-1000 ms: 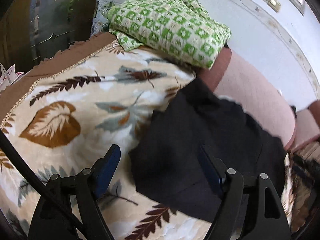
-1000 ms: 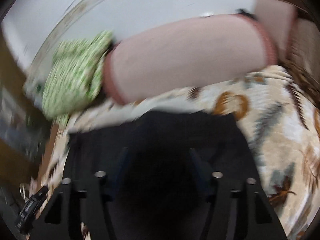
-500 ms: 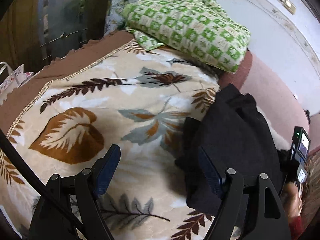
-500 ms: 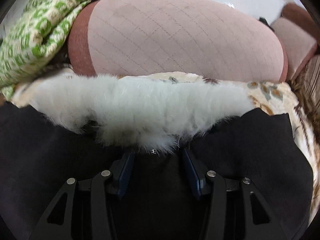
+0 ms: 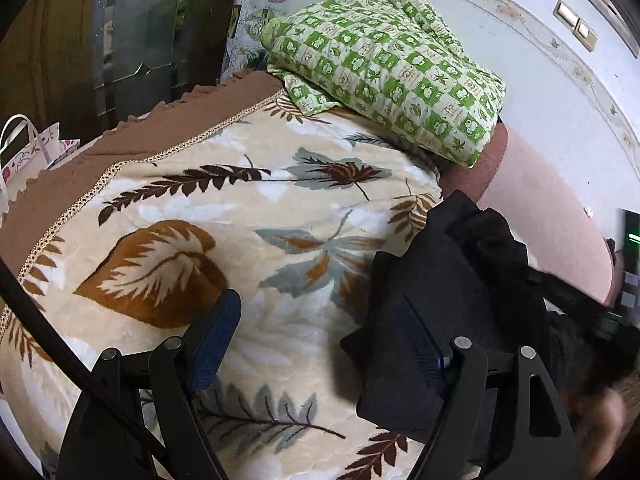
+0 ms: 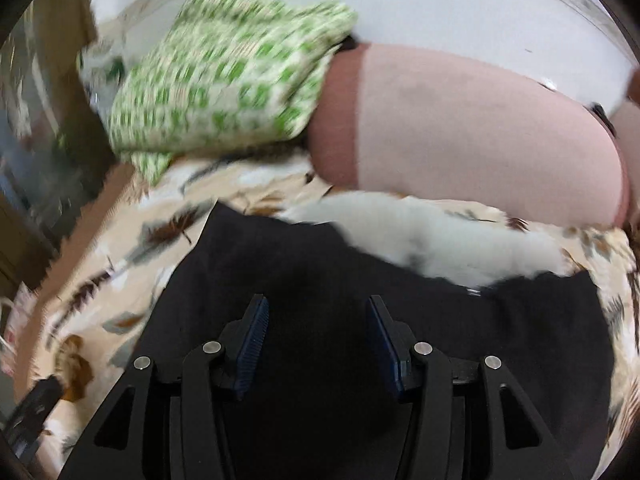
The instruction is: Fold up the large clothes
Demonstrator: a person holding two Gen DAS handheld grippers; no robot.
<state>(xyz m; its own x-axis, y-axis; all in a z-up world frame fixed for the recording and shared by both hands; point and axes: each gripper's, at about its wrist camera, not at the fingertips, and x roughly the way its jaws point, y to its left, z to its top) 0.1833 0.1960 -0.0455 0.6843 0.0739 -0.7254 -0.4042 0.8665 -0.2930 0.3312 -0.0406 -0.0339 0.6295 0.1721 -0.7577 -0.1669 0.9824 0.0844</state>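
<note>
Black coat [image 6: 320, 280] with its white fur collar [image 6: 440, 240] lies bunched on the leaf-print blanket [image 5: 200, 208]. Left gripper [image 5: 316, 340] gapes wide and empty at its edge; right gripper [image 6: 316, 344] hovers half-open over the cloth, gripping nothing. Best pinch a hem corner squarely before folding

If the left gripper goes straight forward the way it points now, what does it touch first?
Most likely the leaf-print blanket: the left gripper stands open over bare blanket. The black coat lies under its right finger only, though depth is hard to judge.
</note>
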